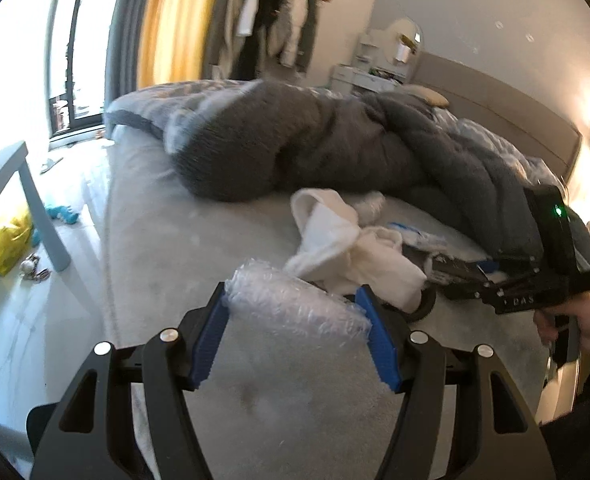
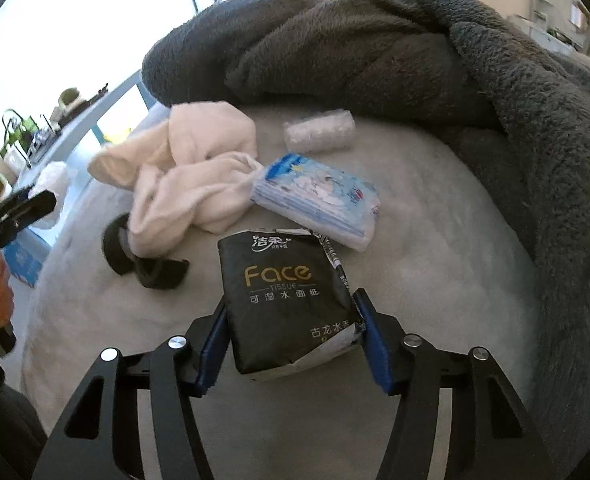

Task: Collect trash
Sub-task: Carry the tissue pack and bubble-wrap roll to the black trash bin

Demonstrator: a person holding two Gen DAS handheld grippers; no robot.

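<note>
Your left gripper (image 1: pixel 295 312) clamps a bubble-wrap roll (image 1: pixel 291 300); only the right wrist view shows your right gripper (image 2: pixel 291 316) pinching the black tissue pack (image 2: pixel 287 300), lower centre.

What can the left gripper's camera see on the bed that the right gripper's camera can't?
Only the left wrist view shows the bubble wrap piece gripped by the left gripper, and the yellow bag on the floor. Only the right wrist view shows a bubble wrap roll lying loose. Both show the white socks, blue tissue pack, grey blanket and black Face tissue pack.
</note>
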